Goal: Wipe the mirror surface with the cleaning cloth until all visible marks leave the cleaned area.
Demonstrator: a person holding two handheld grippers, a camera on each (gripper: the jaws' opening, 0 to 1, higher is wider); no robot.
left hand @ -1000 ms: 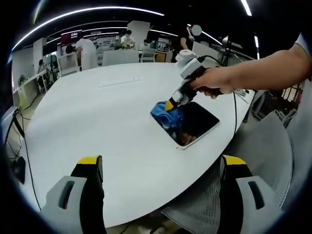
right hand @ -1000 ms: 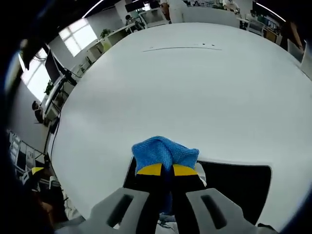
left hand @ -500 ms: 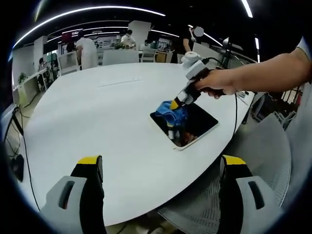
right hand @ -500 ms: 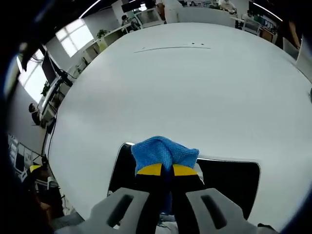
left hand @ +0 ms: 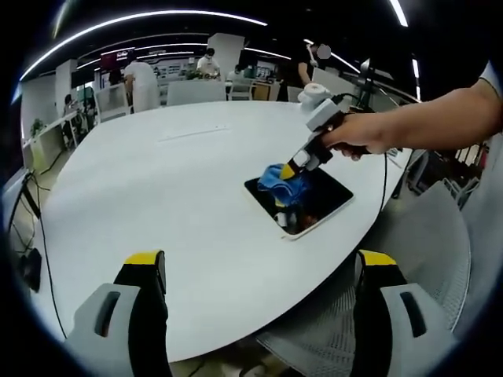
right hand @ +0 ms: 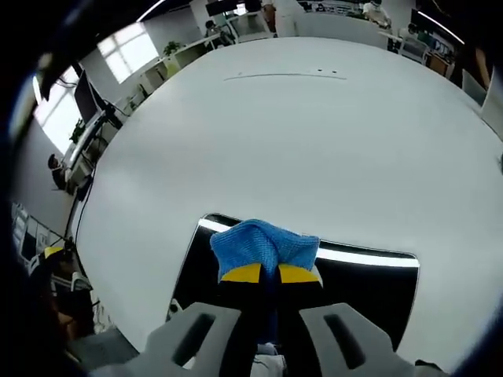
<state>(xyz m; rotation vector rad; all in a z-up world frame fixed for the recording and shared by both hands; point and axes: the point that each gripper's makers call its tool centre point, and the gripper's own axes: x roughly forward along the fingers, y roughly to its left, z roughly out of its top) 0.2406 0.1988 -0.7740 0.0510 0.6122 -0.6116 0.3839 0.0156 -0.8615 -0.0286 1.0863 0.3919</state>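
The mirror lies flat near the edge of the round white tabletop, a dark rectangle with a pale border, and the blue cleaning cloth sits bunched on its far-left part. In the left gripper view a person's hand holds the right gripper angled down onto the cloth. In the right gripper view the same gripper has its yellow-tipped jaws pinched together on the cleaning cloth, which presses on the mirror (a bright strip of light reflects along the glass near its far edge). The left gripper hangs off the near edge of the tabletop, well apart from the mirror, jaws spread wide and holding nothing. A mesh chair stands beside the table below the arm.
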